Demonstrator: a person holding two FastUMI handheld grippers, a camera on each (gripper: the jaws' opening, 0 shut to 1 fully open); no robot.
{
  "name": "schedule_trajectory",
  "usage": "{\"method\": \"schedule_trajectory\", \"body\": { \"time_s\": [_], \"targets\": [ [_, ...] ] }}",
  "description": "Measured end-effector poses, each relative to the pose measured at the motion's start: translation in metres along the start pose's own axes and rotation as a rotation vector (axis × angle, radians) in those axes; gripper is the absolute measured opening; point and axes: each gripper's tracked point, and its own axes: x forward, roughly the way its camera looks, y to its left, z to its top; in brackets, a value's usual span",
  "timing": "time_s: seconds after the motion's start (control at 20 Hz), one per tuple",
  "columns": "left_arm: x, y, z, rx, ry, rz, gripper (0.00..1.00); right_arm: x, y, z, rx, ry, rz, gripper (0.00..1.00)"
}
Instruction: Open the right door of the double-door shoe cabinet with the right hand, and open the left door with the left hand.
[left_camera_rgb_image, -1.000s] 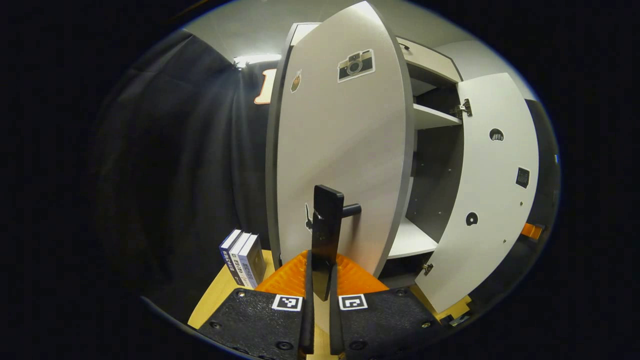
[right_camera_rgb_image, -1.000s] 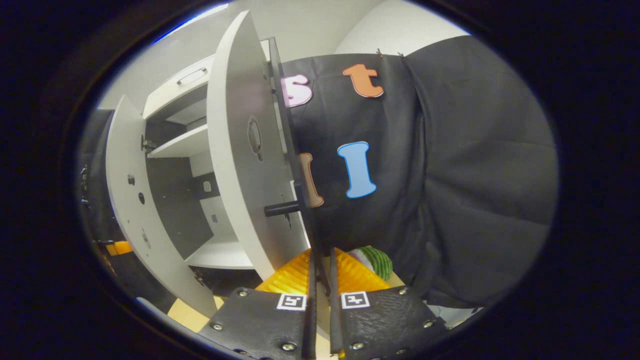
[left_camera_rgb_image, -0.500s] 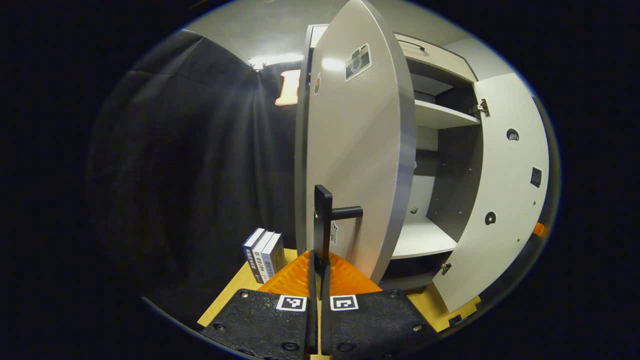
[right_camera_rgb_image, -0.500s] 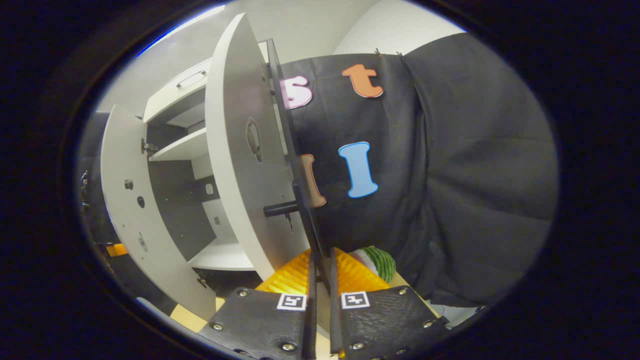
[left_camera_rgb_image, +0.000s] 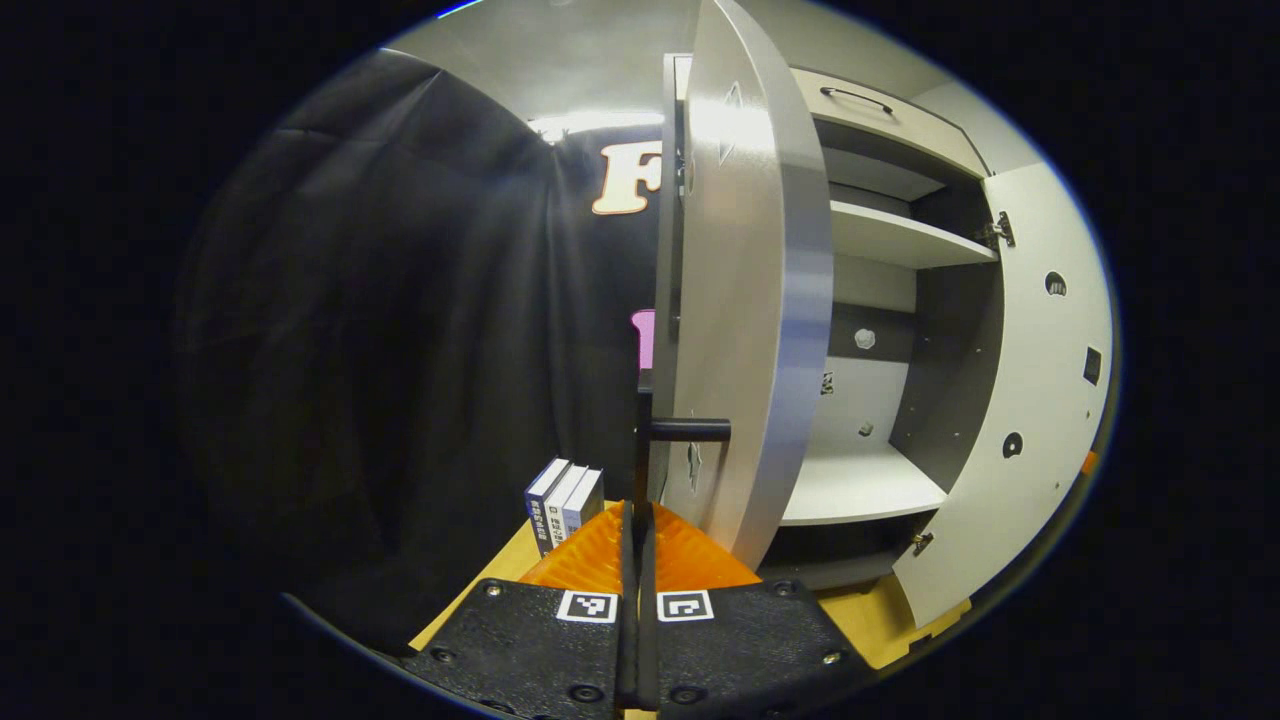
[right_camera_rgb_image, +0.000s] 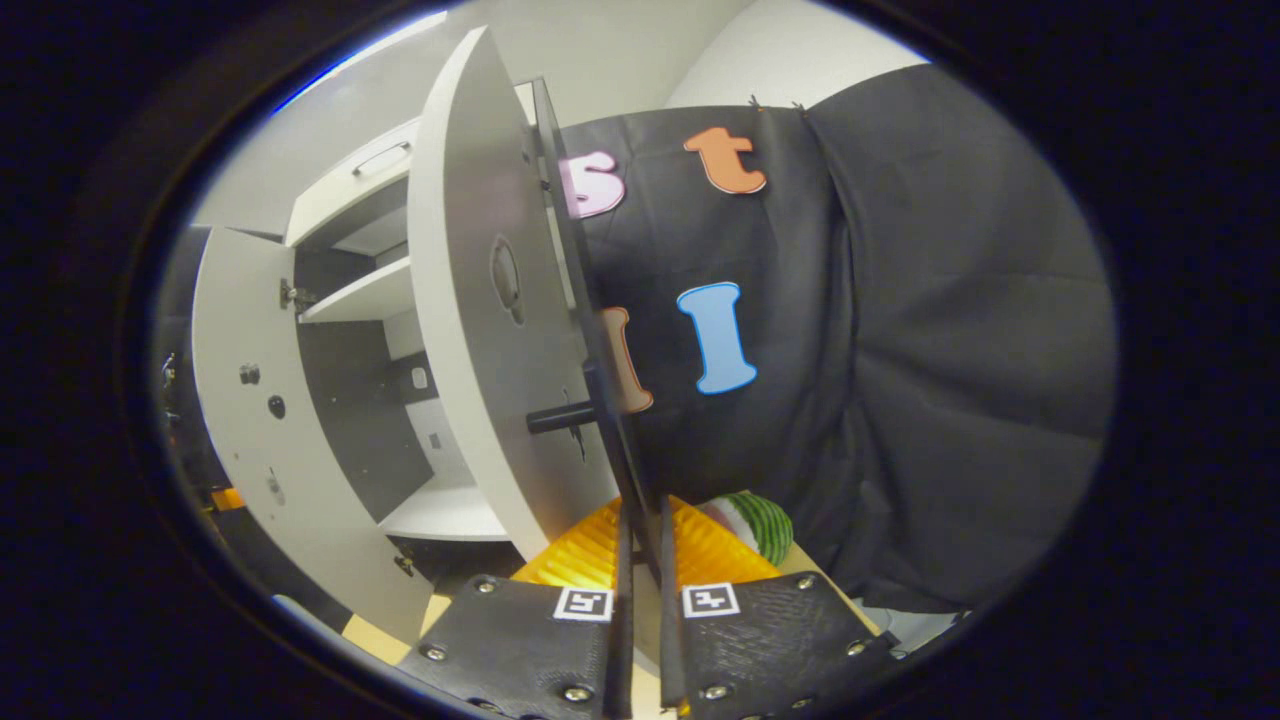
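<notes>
In the left gripper view, the left hand-held gripper (left_camera_rgb_image: 637, 560) has its two fingers pressed together on the thin black handle (left_camera_rgb_image: 643, 440) of the cabinet's left door (left_camera_rgb_image: 745, 300), pinching the lower end of the handle bar. That door stands swung well out, seen almost edge-on, with the handle's short post running sideways into its face. Beyond it the shoe cabinet (left_camera_rgb_image: 880, 240) is open, with an upper shelf and a lower shelf in sight, and the right door (left_camera_rgb_image: 1020, 400) hangs wide open at the far side, its inner face turned this way. Three books (left_camera_rgb_image: 563, 500) stand upright on the wooden tabletop (left_camera_rgb_image: 480, 590) just beside the left door's foot. In the right gripper view, the right hand-held gripper (right_camera_rgb_image: 640, 560) is likewise closed on the black handle (right_camera_rgb_image: 610, 420) of the right door (right_camera_rgb_image: 480, 330), both fingers clamping the bar's lower end. This door is swung out and seen at a steep angle; the left door (right_camera_rgb_image: 250, 400) stands open on the far side of the shelves. A green striped object (right_camera_rgb_image: 760, 525) lies on the tabletop close behind the fingers, partly hidden by them.
</notes>
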Motion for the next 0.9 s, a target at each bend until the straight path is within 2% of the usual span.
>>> {"method": "schedule_trajectory", "body": {
  "time_s": [0.4,0.55,0.6,0.9],
  "targets": [
    [0.002,0.006,0.001,-0.009,-0.005,-0.029,0.01,0.001,0.000,-0.003,0.002,0.004,0.005,0.11],
    [0.003,0.010,0.002,-0.011,-0.004,-0.043,0.00,-0.001,-0.003,-0.020,-0.022,0.047,-0.011,0.11],
    [0.003,0.012,0.002,-0.009,-0.006,-0.049,0.00,-0.002,-0.003,-0.013,-0.014,0.013,-0.013,0.11],
    [0.007,0.025,0.004,-0.023,-0.022,-0.104,0.01,0.001,-0.002,-0.015,-0.011,0.024,-0.012,0.11]
  ]
}}
